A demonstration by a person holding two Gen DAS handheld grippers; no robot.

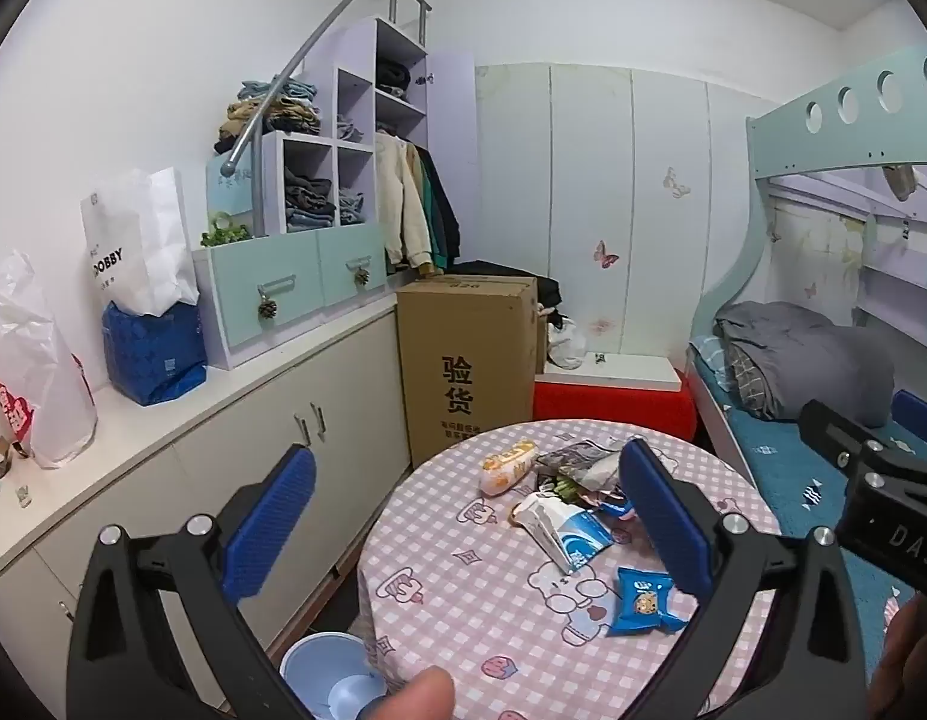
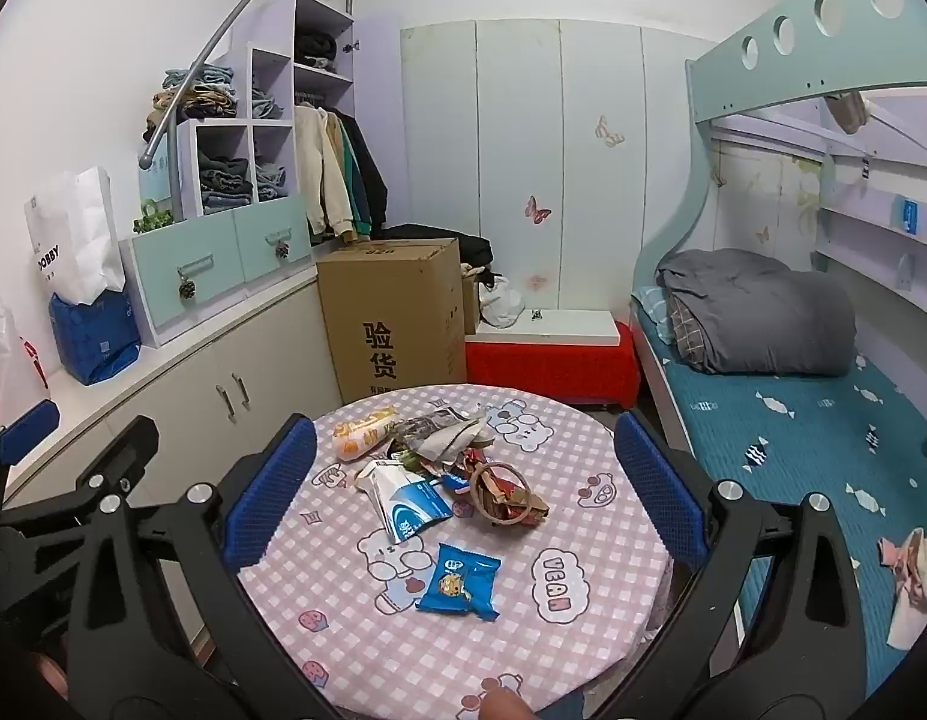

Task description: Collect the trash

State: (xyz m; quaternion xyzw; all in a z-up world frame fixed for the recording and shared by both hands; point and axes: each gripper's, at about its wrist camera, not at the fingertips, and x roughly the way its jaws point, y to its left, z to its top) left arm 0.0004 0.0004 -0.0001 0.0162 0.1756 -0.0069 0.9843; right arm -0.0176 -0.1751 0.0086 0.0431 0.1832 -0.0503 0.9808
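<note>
Small bedroom with pale wardrobe doors at the back, butterfly stickers on them. Bunk bed along the right, teal sheet, grey duvet bundled at its head. Low white cabinets along the left, stepped shelving with folded clothes above, a tall cardboard box and a red bench at the far end. Round table in the middle, pink checked cloth with cartoon bears. Light blue bin on the floor by the table's left edge, below the left gripper.

Trash heaped on the far half of the table: orange snack wrapper furthest left, grey crumpled packaging beside it, white-and-blue pouch nearer, tangled brown and red wrappers to its right. Blue cookie packet lying apart, closest to the near edge.

Right gripper spread wide, nothing between the fingers, held above the table with the heap framed between its blue pads. Left gripper likewise spread wide and empty, set off to the table's left, heap near its right finger.
</note>
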